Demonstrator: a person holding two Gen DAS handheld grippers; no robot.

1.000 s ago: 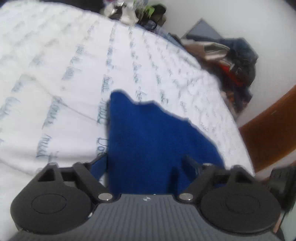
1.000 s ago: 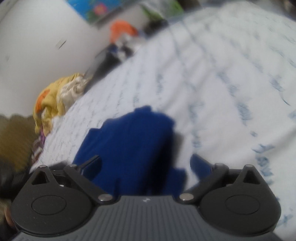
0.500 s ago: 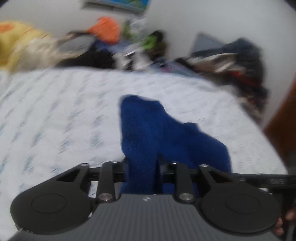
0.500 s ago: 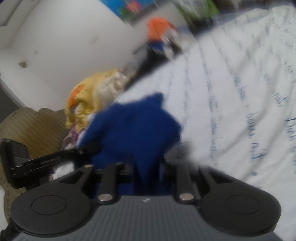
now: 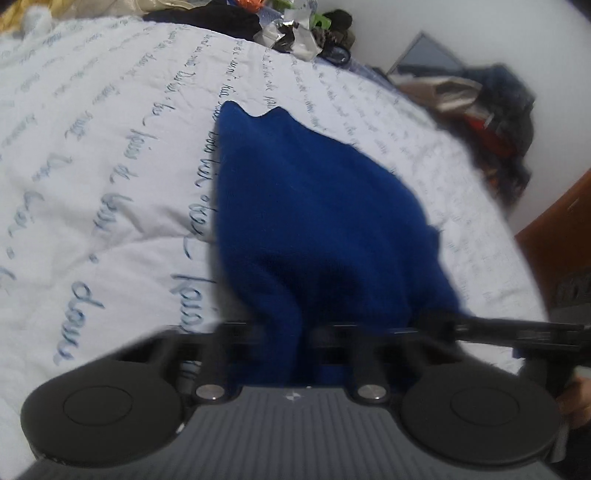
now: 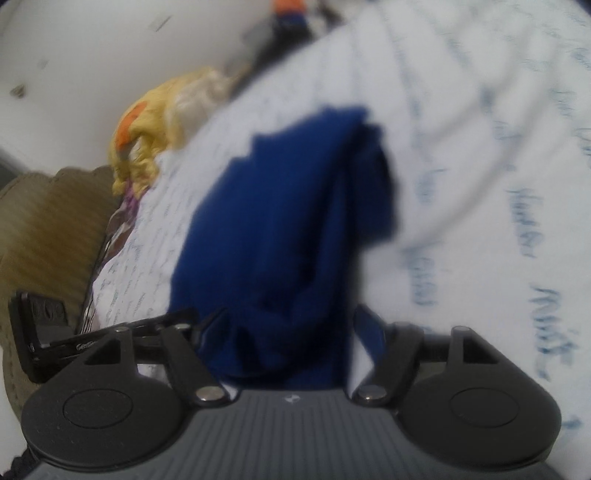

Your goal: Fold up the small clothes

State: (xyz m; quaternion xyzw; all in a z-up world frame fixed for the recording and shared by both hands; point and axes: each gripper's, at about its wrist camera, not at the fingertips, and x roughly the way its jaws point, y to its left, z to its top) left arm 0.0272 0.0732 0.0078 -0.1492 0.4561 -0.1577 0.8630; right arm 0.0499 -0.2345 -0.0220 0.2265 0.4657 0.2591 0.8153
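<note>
A deep blue garment [image 5: 314,206] lies on a white bedspread [image 5: 110,155] printed with blue handwriting. My left gripper [image 5: 291,332] has its jaws closing, the pads pinched on the garment's near edge, which rises in a ridge between them. In the right wrist view the same blue garment [image 6: 280,221] is bunched between the jaws of my right gripper [image 6: 291,317]. They stand partway apart and are closing, with a sliver of bedspread beside the right finger. The view is blurred. The left gripper's black finger [image 6: 110,338] reaches in from the left.
A heap of dark clothes and bags [image 5: 491,110] sits at the bed's far right, loose clutter [image 5: 299,29] at its far edge, and brown wooden furniture [image 5: 561,229] to the right. Yellow cloth [image 6: 155,122] and a beige ribbed cushion [image 6: 48,229] lie left of the bed.
Both grippers went from wide open over the flat garment to having its near edge between their jaws. The left jaws came together on it. The cloth now rises in bunched folds.
</note>
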